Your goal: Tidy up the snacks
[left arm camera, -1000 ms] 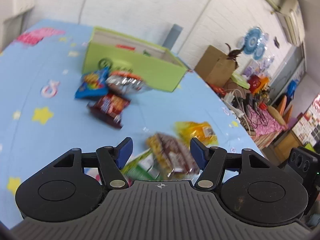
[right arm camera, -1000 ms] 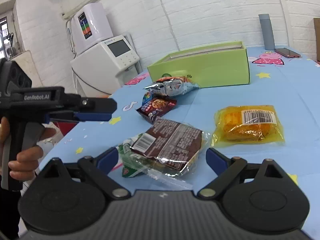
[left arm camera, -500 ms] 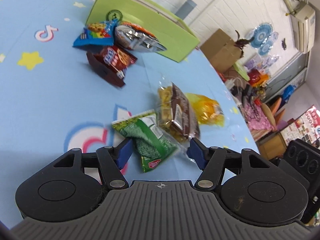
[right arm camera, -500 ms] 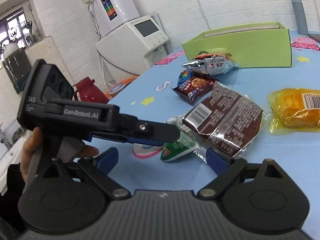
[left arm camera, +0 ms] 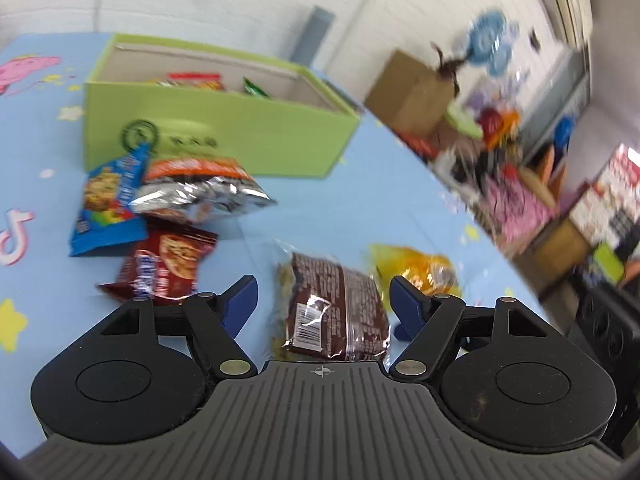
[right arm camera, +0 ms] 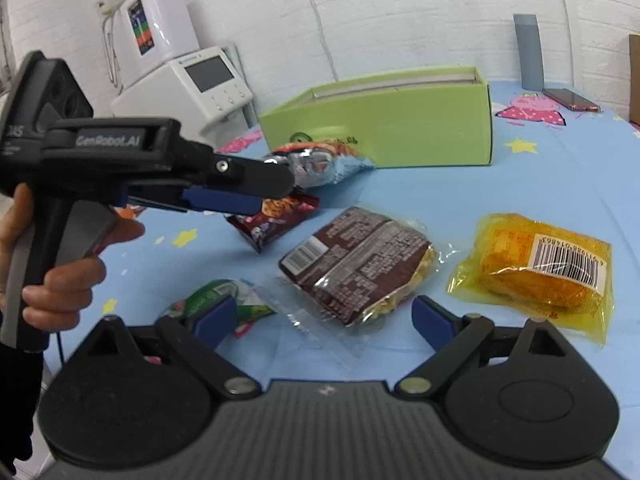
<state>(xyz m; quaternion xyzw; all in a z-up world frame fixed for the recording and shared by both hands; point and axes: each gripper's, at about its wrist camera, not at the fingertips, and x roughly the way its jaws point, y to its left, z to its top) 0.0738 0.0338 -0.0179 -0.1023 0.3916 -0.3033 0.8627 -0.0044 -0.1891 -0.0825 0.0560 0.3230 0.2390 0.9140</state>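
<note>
Six snack packets lie loose: one brown noodle pack (right arm camera: 356, 260) at centre, one yellow (right arm camera: 536, 268), green (right arm camera: 224, 300), red (right arm camera: 276, 216), silver (right arm camera: 320, 162), blue (left arm camera: 106, 208). One green box (right arm camera: 400, 120) sits upper centre. Left gripper (left arm camera: 324, 300) has just been opening, its jaws apart astride the noodle pack without touching; right gripper (right arm camera: 320, 316) is spread wide, empty.

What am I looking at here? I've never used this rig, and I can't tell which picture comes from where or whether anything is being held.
No robot arm: a person holds a two-finger gripper in each hand, each with a camera looking along its blue fingers. One picture looks over the left gripper, whose jaws have just been opening around the brown packet without pressing on it. The other looks over the right gripper, open and empty; there the left hand shows too. On the blue tablecloth lie a yellow packet, a green packet, a red packet, a silver bag, a blue bag and a green box already holding some snacks. Nothing is held.
</note>
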